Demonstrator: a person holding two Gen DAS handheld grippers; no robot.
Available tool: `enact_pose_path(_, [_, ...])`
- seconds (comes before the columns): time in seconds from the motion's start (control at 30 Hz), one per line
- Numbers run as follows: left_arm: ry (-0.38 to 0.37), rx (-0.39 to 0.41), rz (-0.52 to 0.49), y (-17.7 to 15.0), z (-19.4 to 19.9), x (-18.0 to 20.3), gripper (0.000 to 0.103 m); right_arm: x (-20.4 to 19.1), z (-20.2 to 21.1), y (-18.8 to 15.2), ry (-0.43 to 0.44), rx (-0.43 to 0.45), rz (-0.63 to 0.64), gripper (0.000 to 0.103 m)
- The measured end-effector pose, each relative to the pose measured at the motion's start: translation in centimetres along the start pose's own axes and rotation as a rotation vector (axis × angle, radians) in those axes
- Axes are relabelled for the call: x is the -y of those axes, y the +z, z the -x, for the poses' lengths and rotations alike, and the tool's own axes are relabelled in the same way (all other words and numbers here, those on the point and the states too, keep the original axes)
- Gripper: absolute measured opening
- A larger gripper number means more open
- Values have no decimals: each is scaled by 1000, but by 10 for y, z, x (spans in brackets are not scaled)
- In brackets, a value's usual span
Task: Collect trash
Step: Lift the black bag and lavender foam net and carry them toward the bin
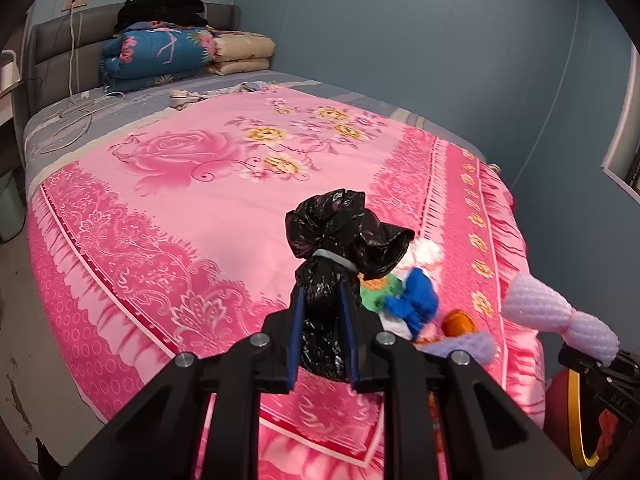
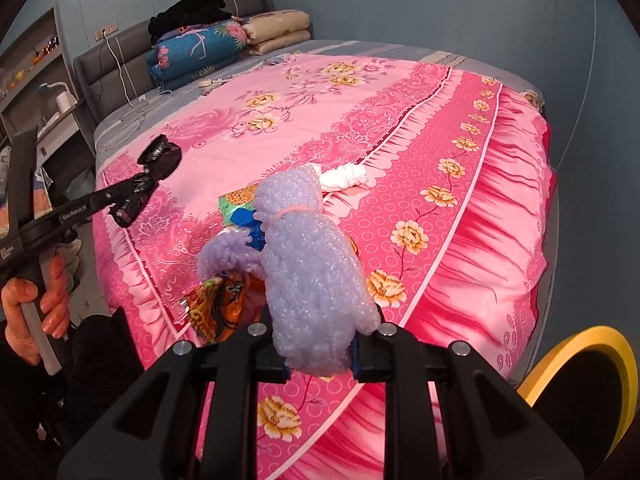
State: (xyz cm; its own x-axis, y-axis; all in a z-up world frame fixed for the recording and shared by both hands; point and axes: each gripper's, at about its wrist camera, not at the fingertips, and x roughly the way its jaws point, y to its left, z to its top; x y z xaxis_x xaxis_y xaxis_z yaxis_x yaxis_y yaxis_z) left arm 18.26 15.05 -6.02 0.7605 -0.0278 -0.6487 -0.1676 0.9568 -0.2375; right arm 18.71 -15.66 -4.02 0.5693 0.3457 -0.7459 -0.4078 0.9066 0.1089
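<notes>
My left gripper (image 1: pixel 322 292) is shut on a crumpled black plastic bag (image 1: pixel 340 232) tied with a band, held above the pink bedspread (image 1: pixel 192 208). My right gripper (image 2: pixel 320 364) is shut on a lilac foam net bundle (image 2: pixel 312 272), also raised over the bed. Below them on the spread lies a small heap: a white crumpled tissue (image 2: pixel 346 176), a green packet (image 2: pixel 236 202), a blue piece (image 2: pixel 252 228), an orange wrapper (image 2: pixel 220 308) and another foam piece (image 2: pixel 224 256). The right wrist view shows the left gripper (image 2: pixel 136 192) with the bag, held by a hand (image 2: pixel 28 308).
A yellow-rimmed bin (image 2: pixel 580 372) stands by the bed's near right corner. Folded quilts (image 1: pixel 160 56) and dark clothes are stacked at the headboard, with white cables (image 1: pixel 76 116) on the grey sheet. A shelf unit (image 2: pixel 36 80) stands left of the bed.
</notes>
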Motion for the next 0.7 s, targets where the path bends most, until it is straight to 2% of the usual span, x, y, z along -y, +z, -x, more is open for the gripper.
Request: enact_pose_path(0.7, [-118, -2, -44, -19, 31, 67, 17, 36, 69, -23, -24, 91, -56, 19])
